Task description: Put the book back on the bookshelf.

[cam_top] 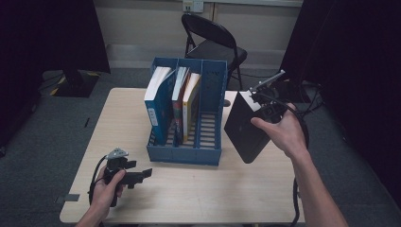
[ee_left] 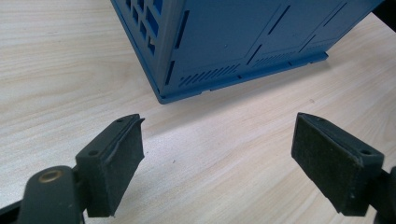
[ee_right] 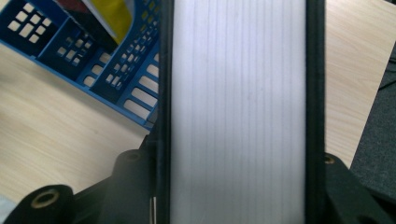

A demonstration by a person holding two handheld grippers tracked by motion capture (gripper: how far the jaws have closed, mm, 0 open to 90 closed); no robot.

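Observation:
My right gripper (cam_top: 259,103) is shut on a black-covered book (cam_top: 245,128) and holds it tilted in the air, right of a blue three-slot file rack (cam_top: 184,154). In the right gripper view the book's white page edge (ee_right: 238,93) runs up between the jaws of my right gripper (ee_right: 238,186), with the rack (ee_right: 93,60) below on the left. A blue book (cam_top: 158,101) leans in the left slot, and two more books (cam_top: 185,97) stand in the middle slot. The right slot (cam_top: 210,127) holds nothing. My left gripper (cam_top: 143,174) is open near the table's front left, facing the rack's corner (ee_left: 224,42); nothing lies between the fingers of my left gripper (ee_left: 217,154).
The light wooden table (cam_top: 203,194) has bare room in front of the rack and on its left side. A black folding chair (cam_top: 213,42) stands behind the table's far edge. Dark curtains hang at both sides, and cables trail at the right.

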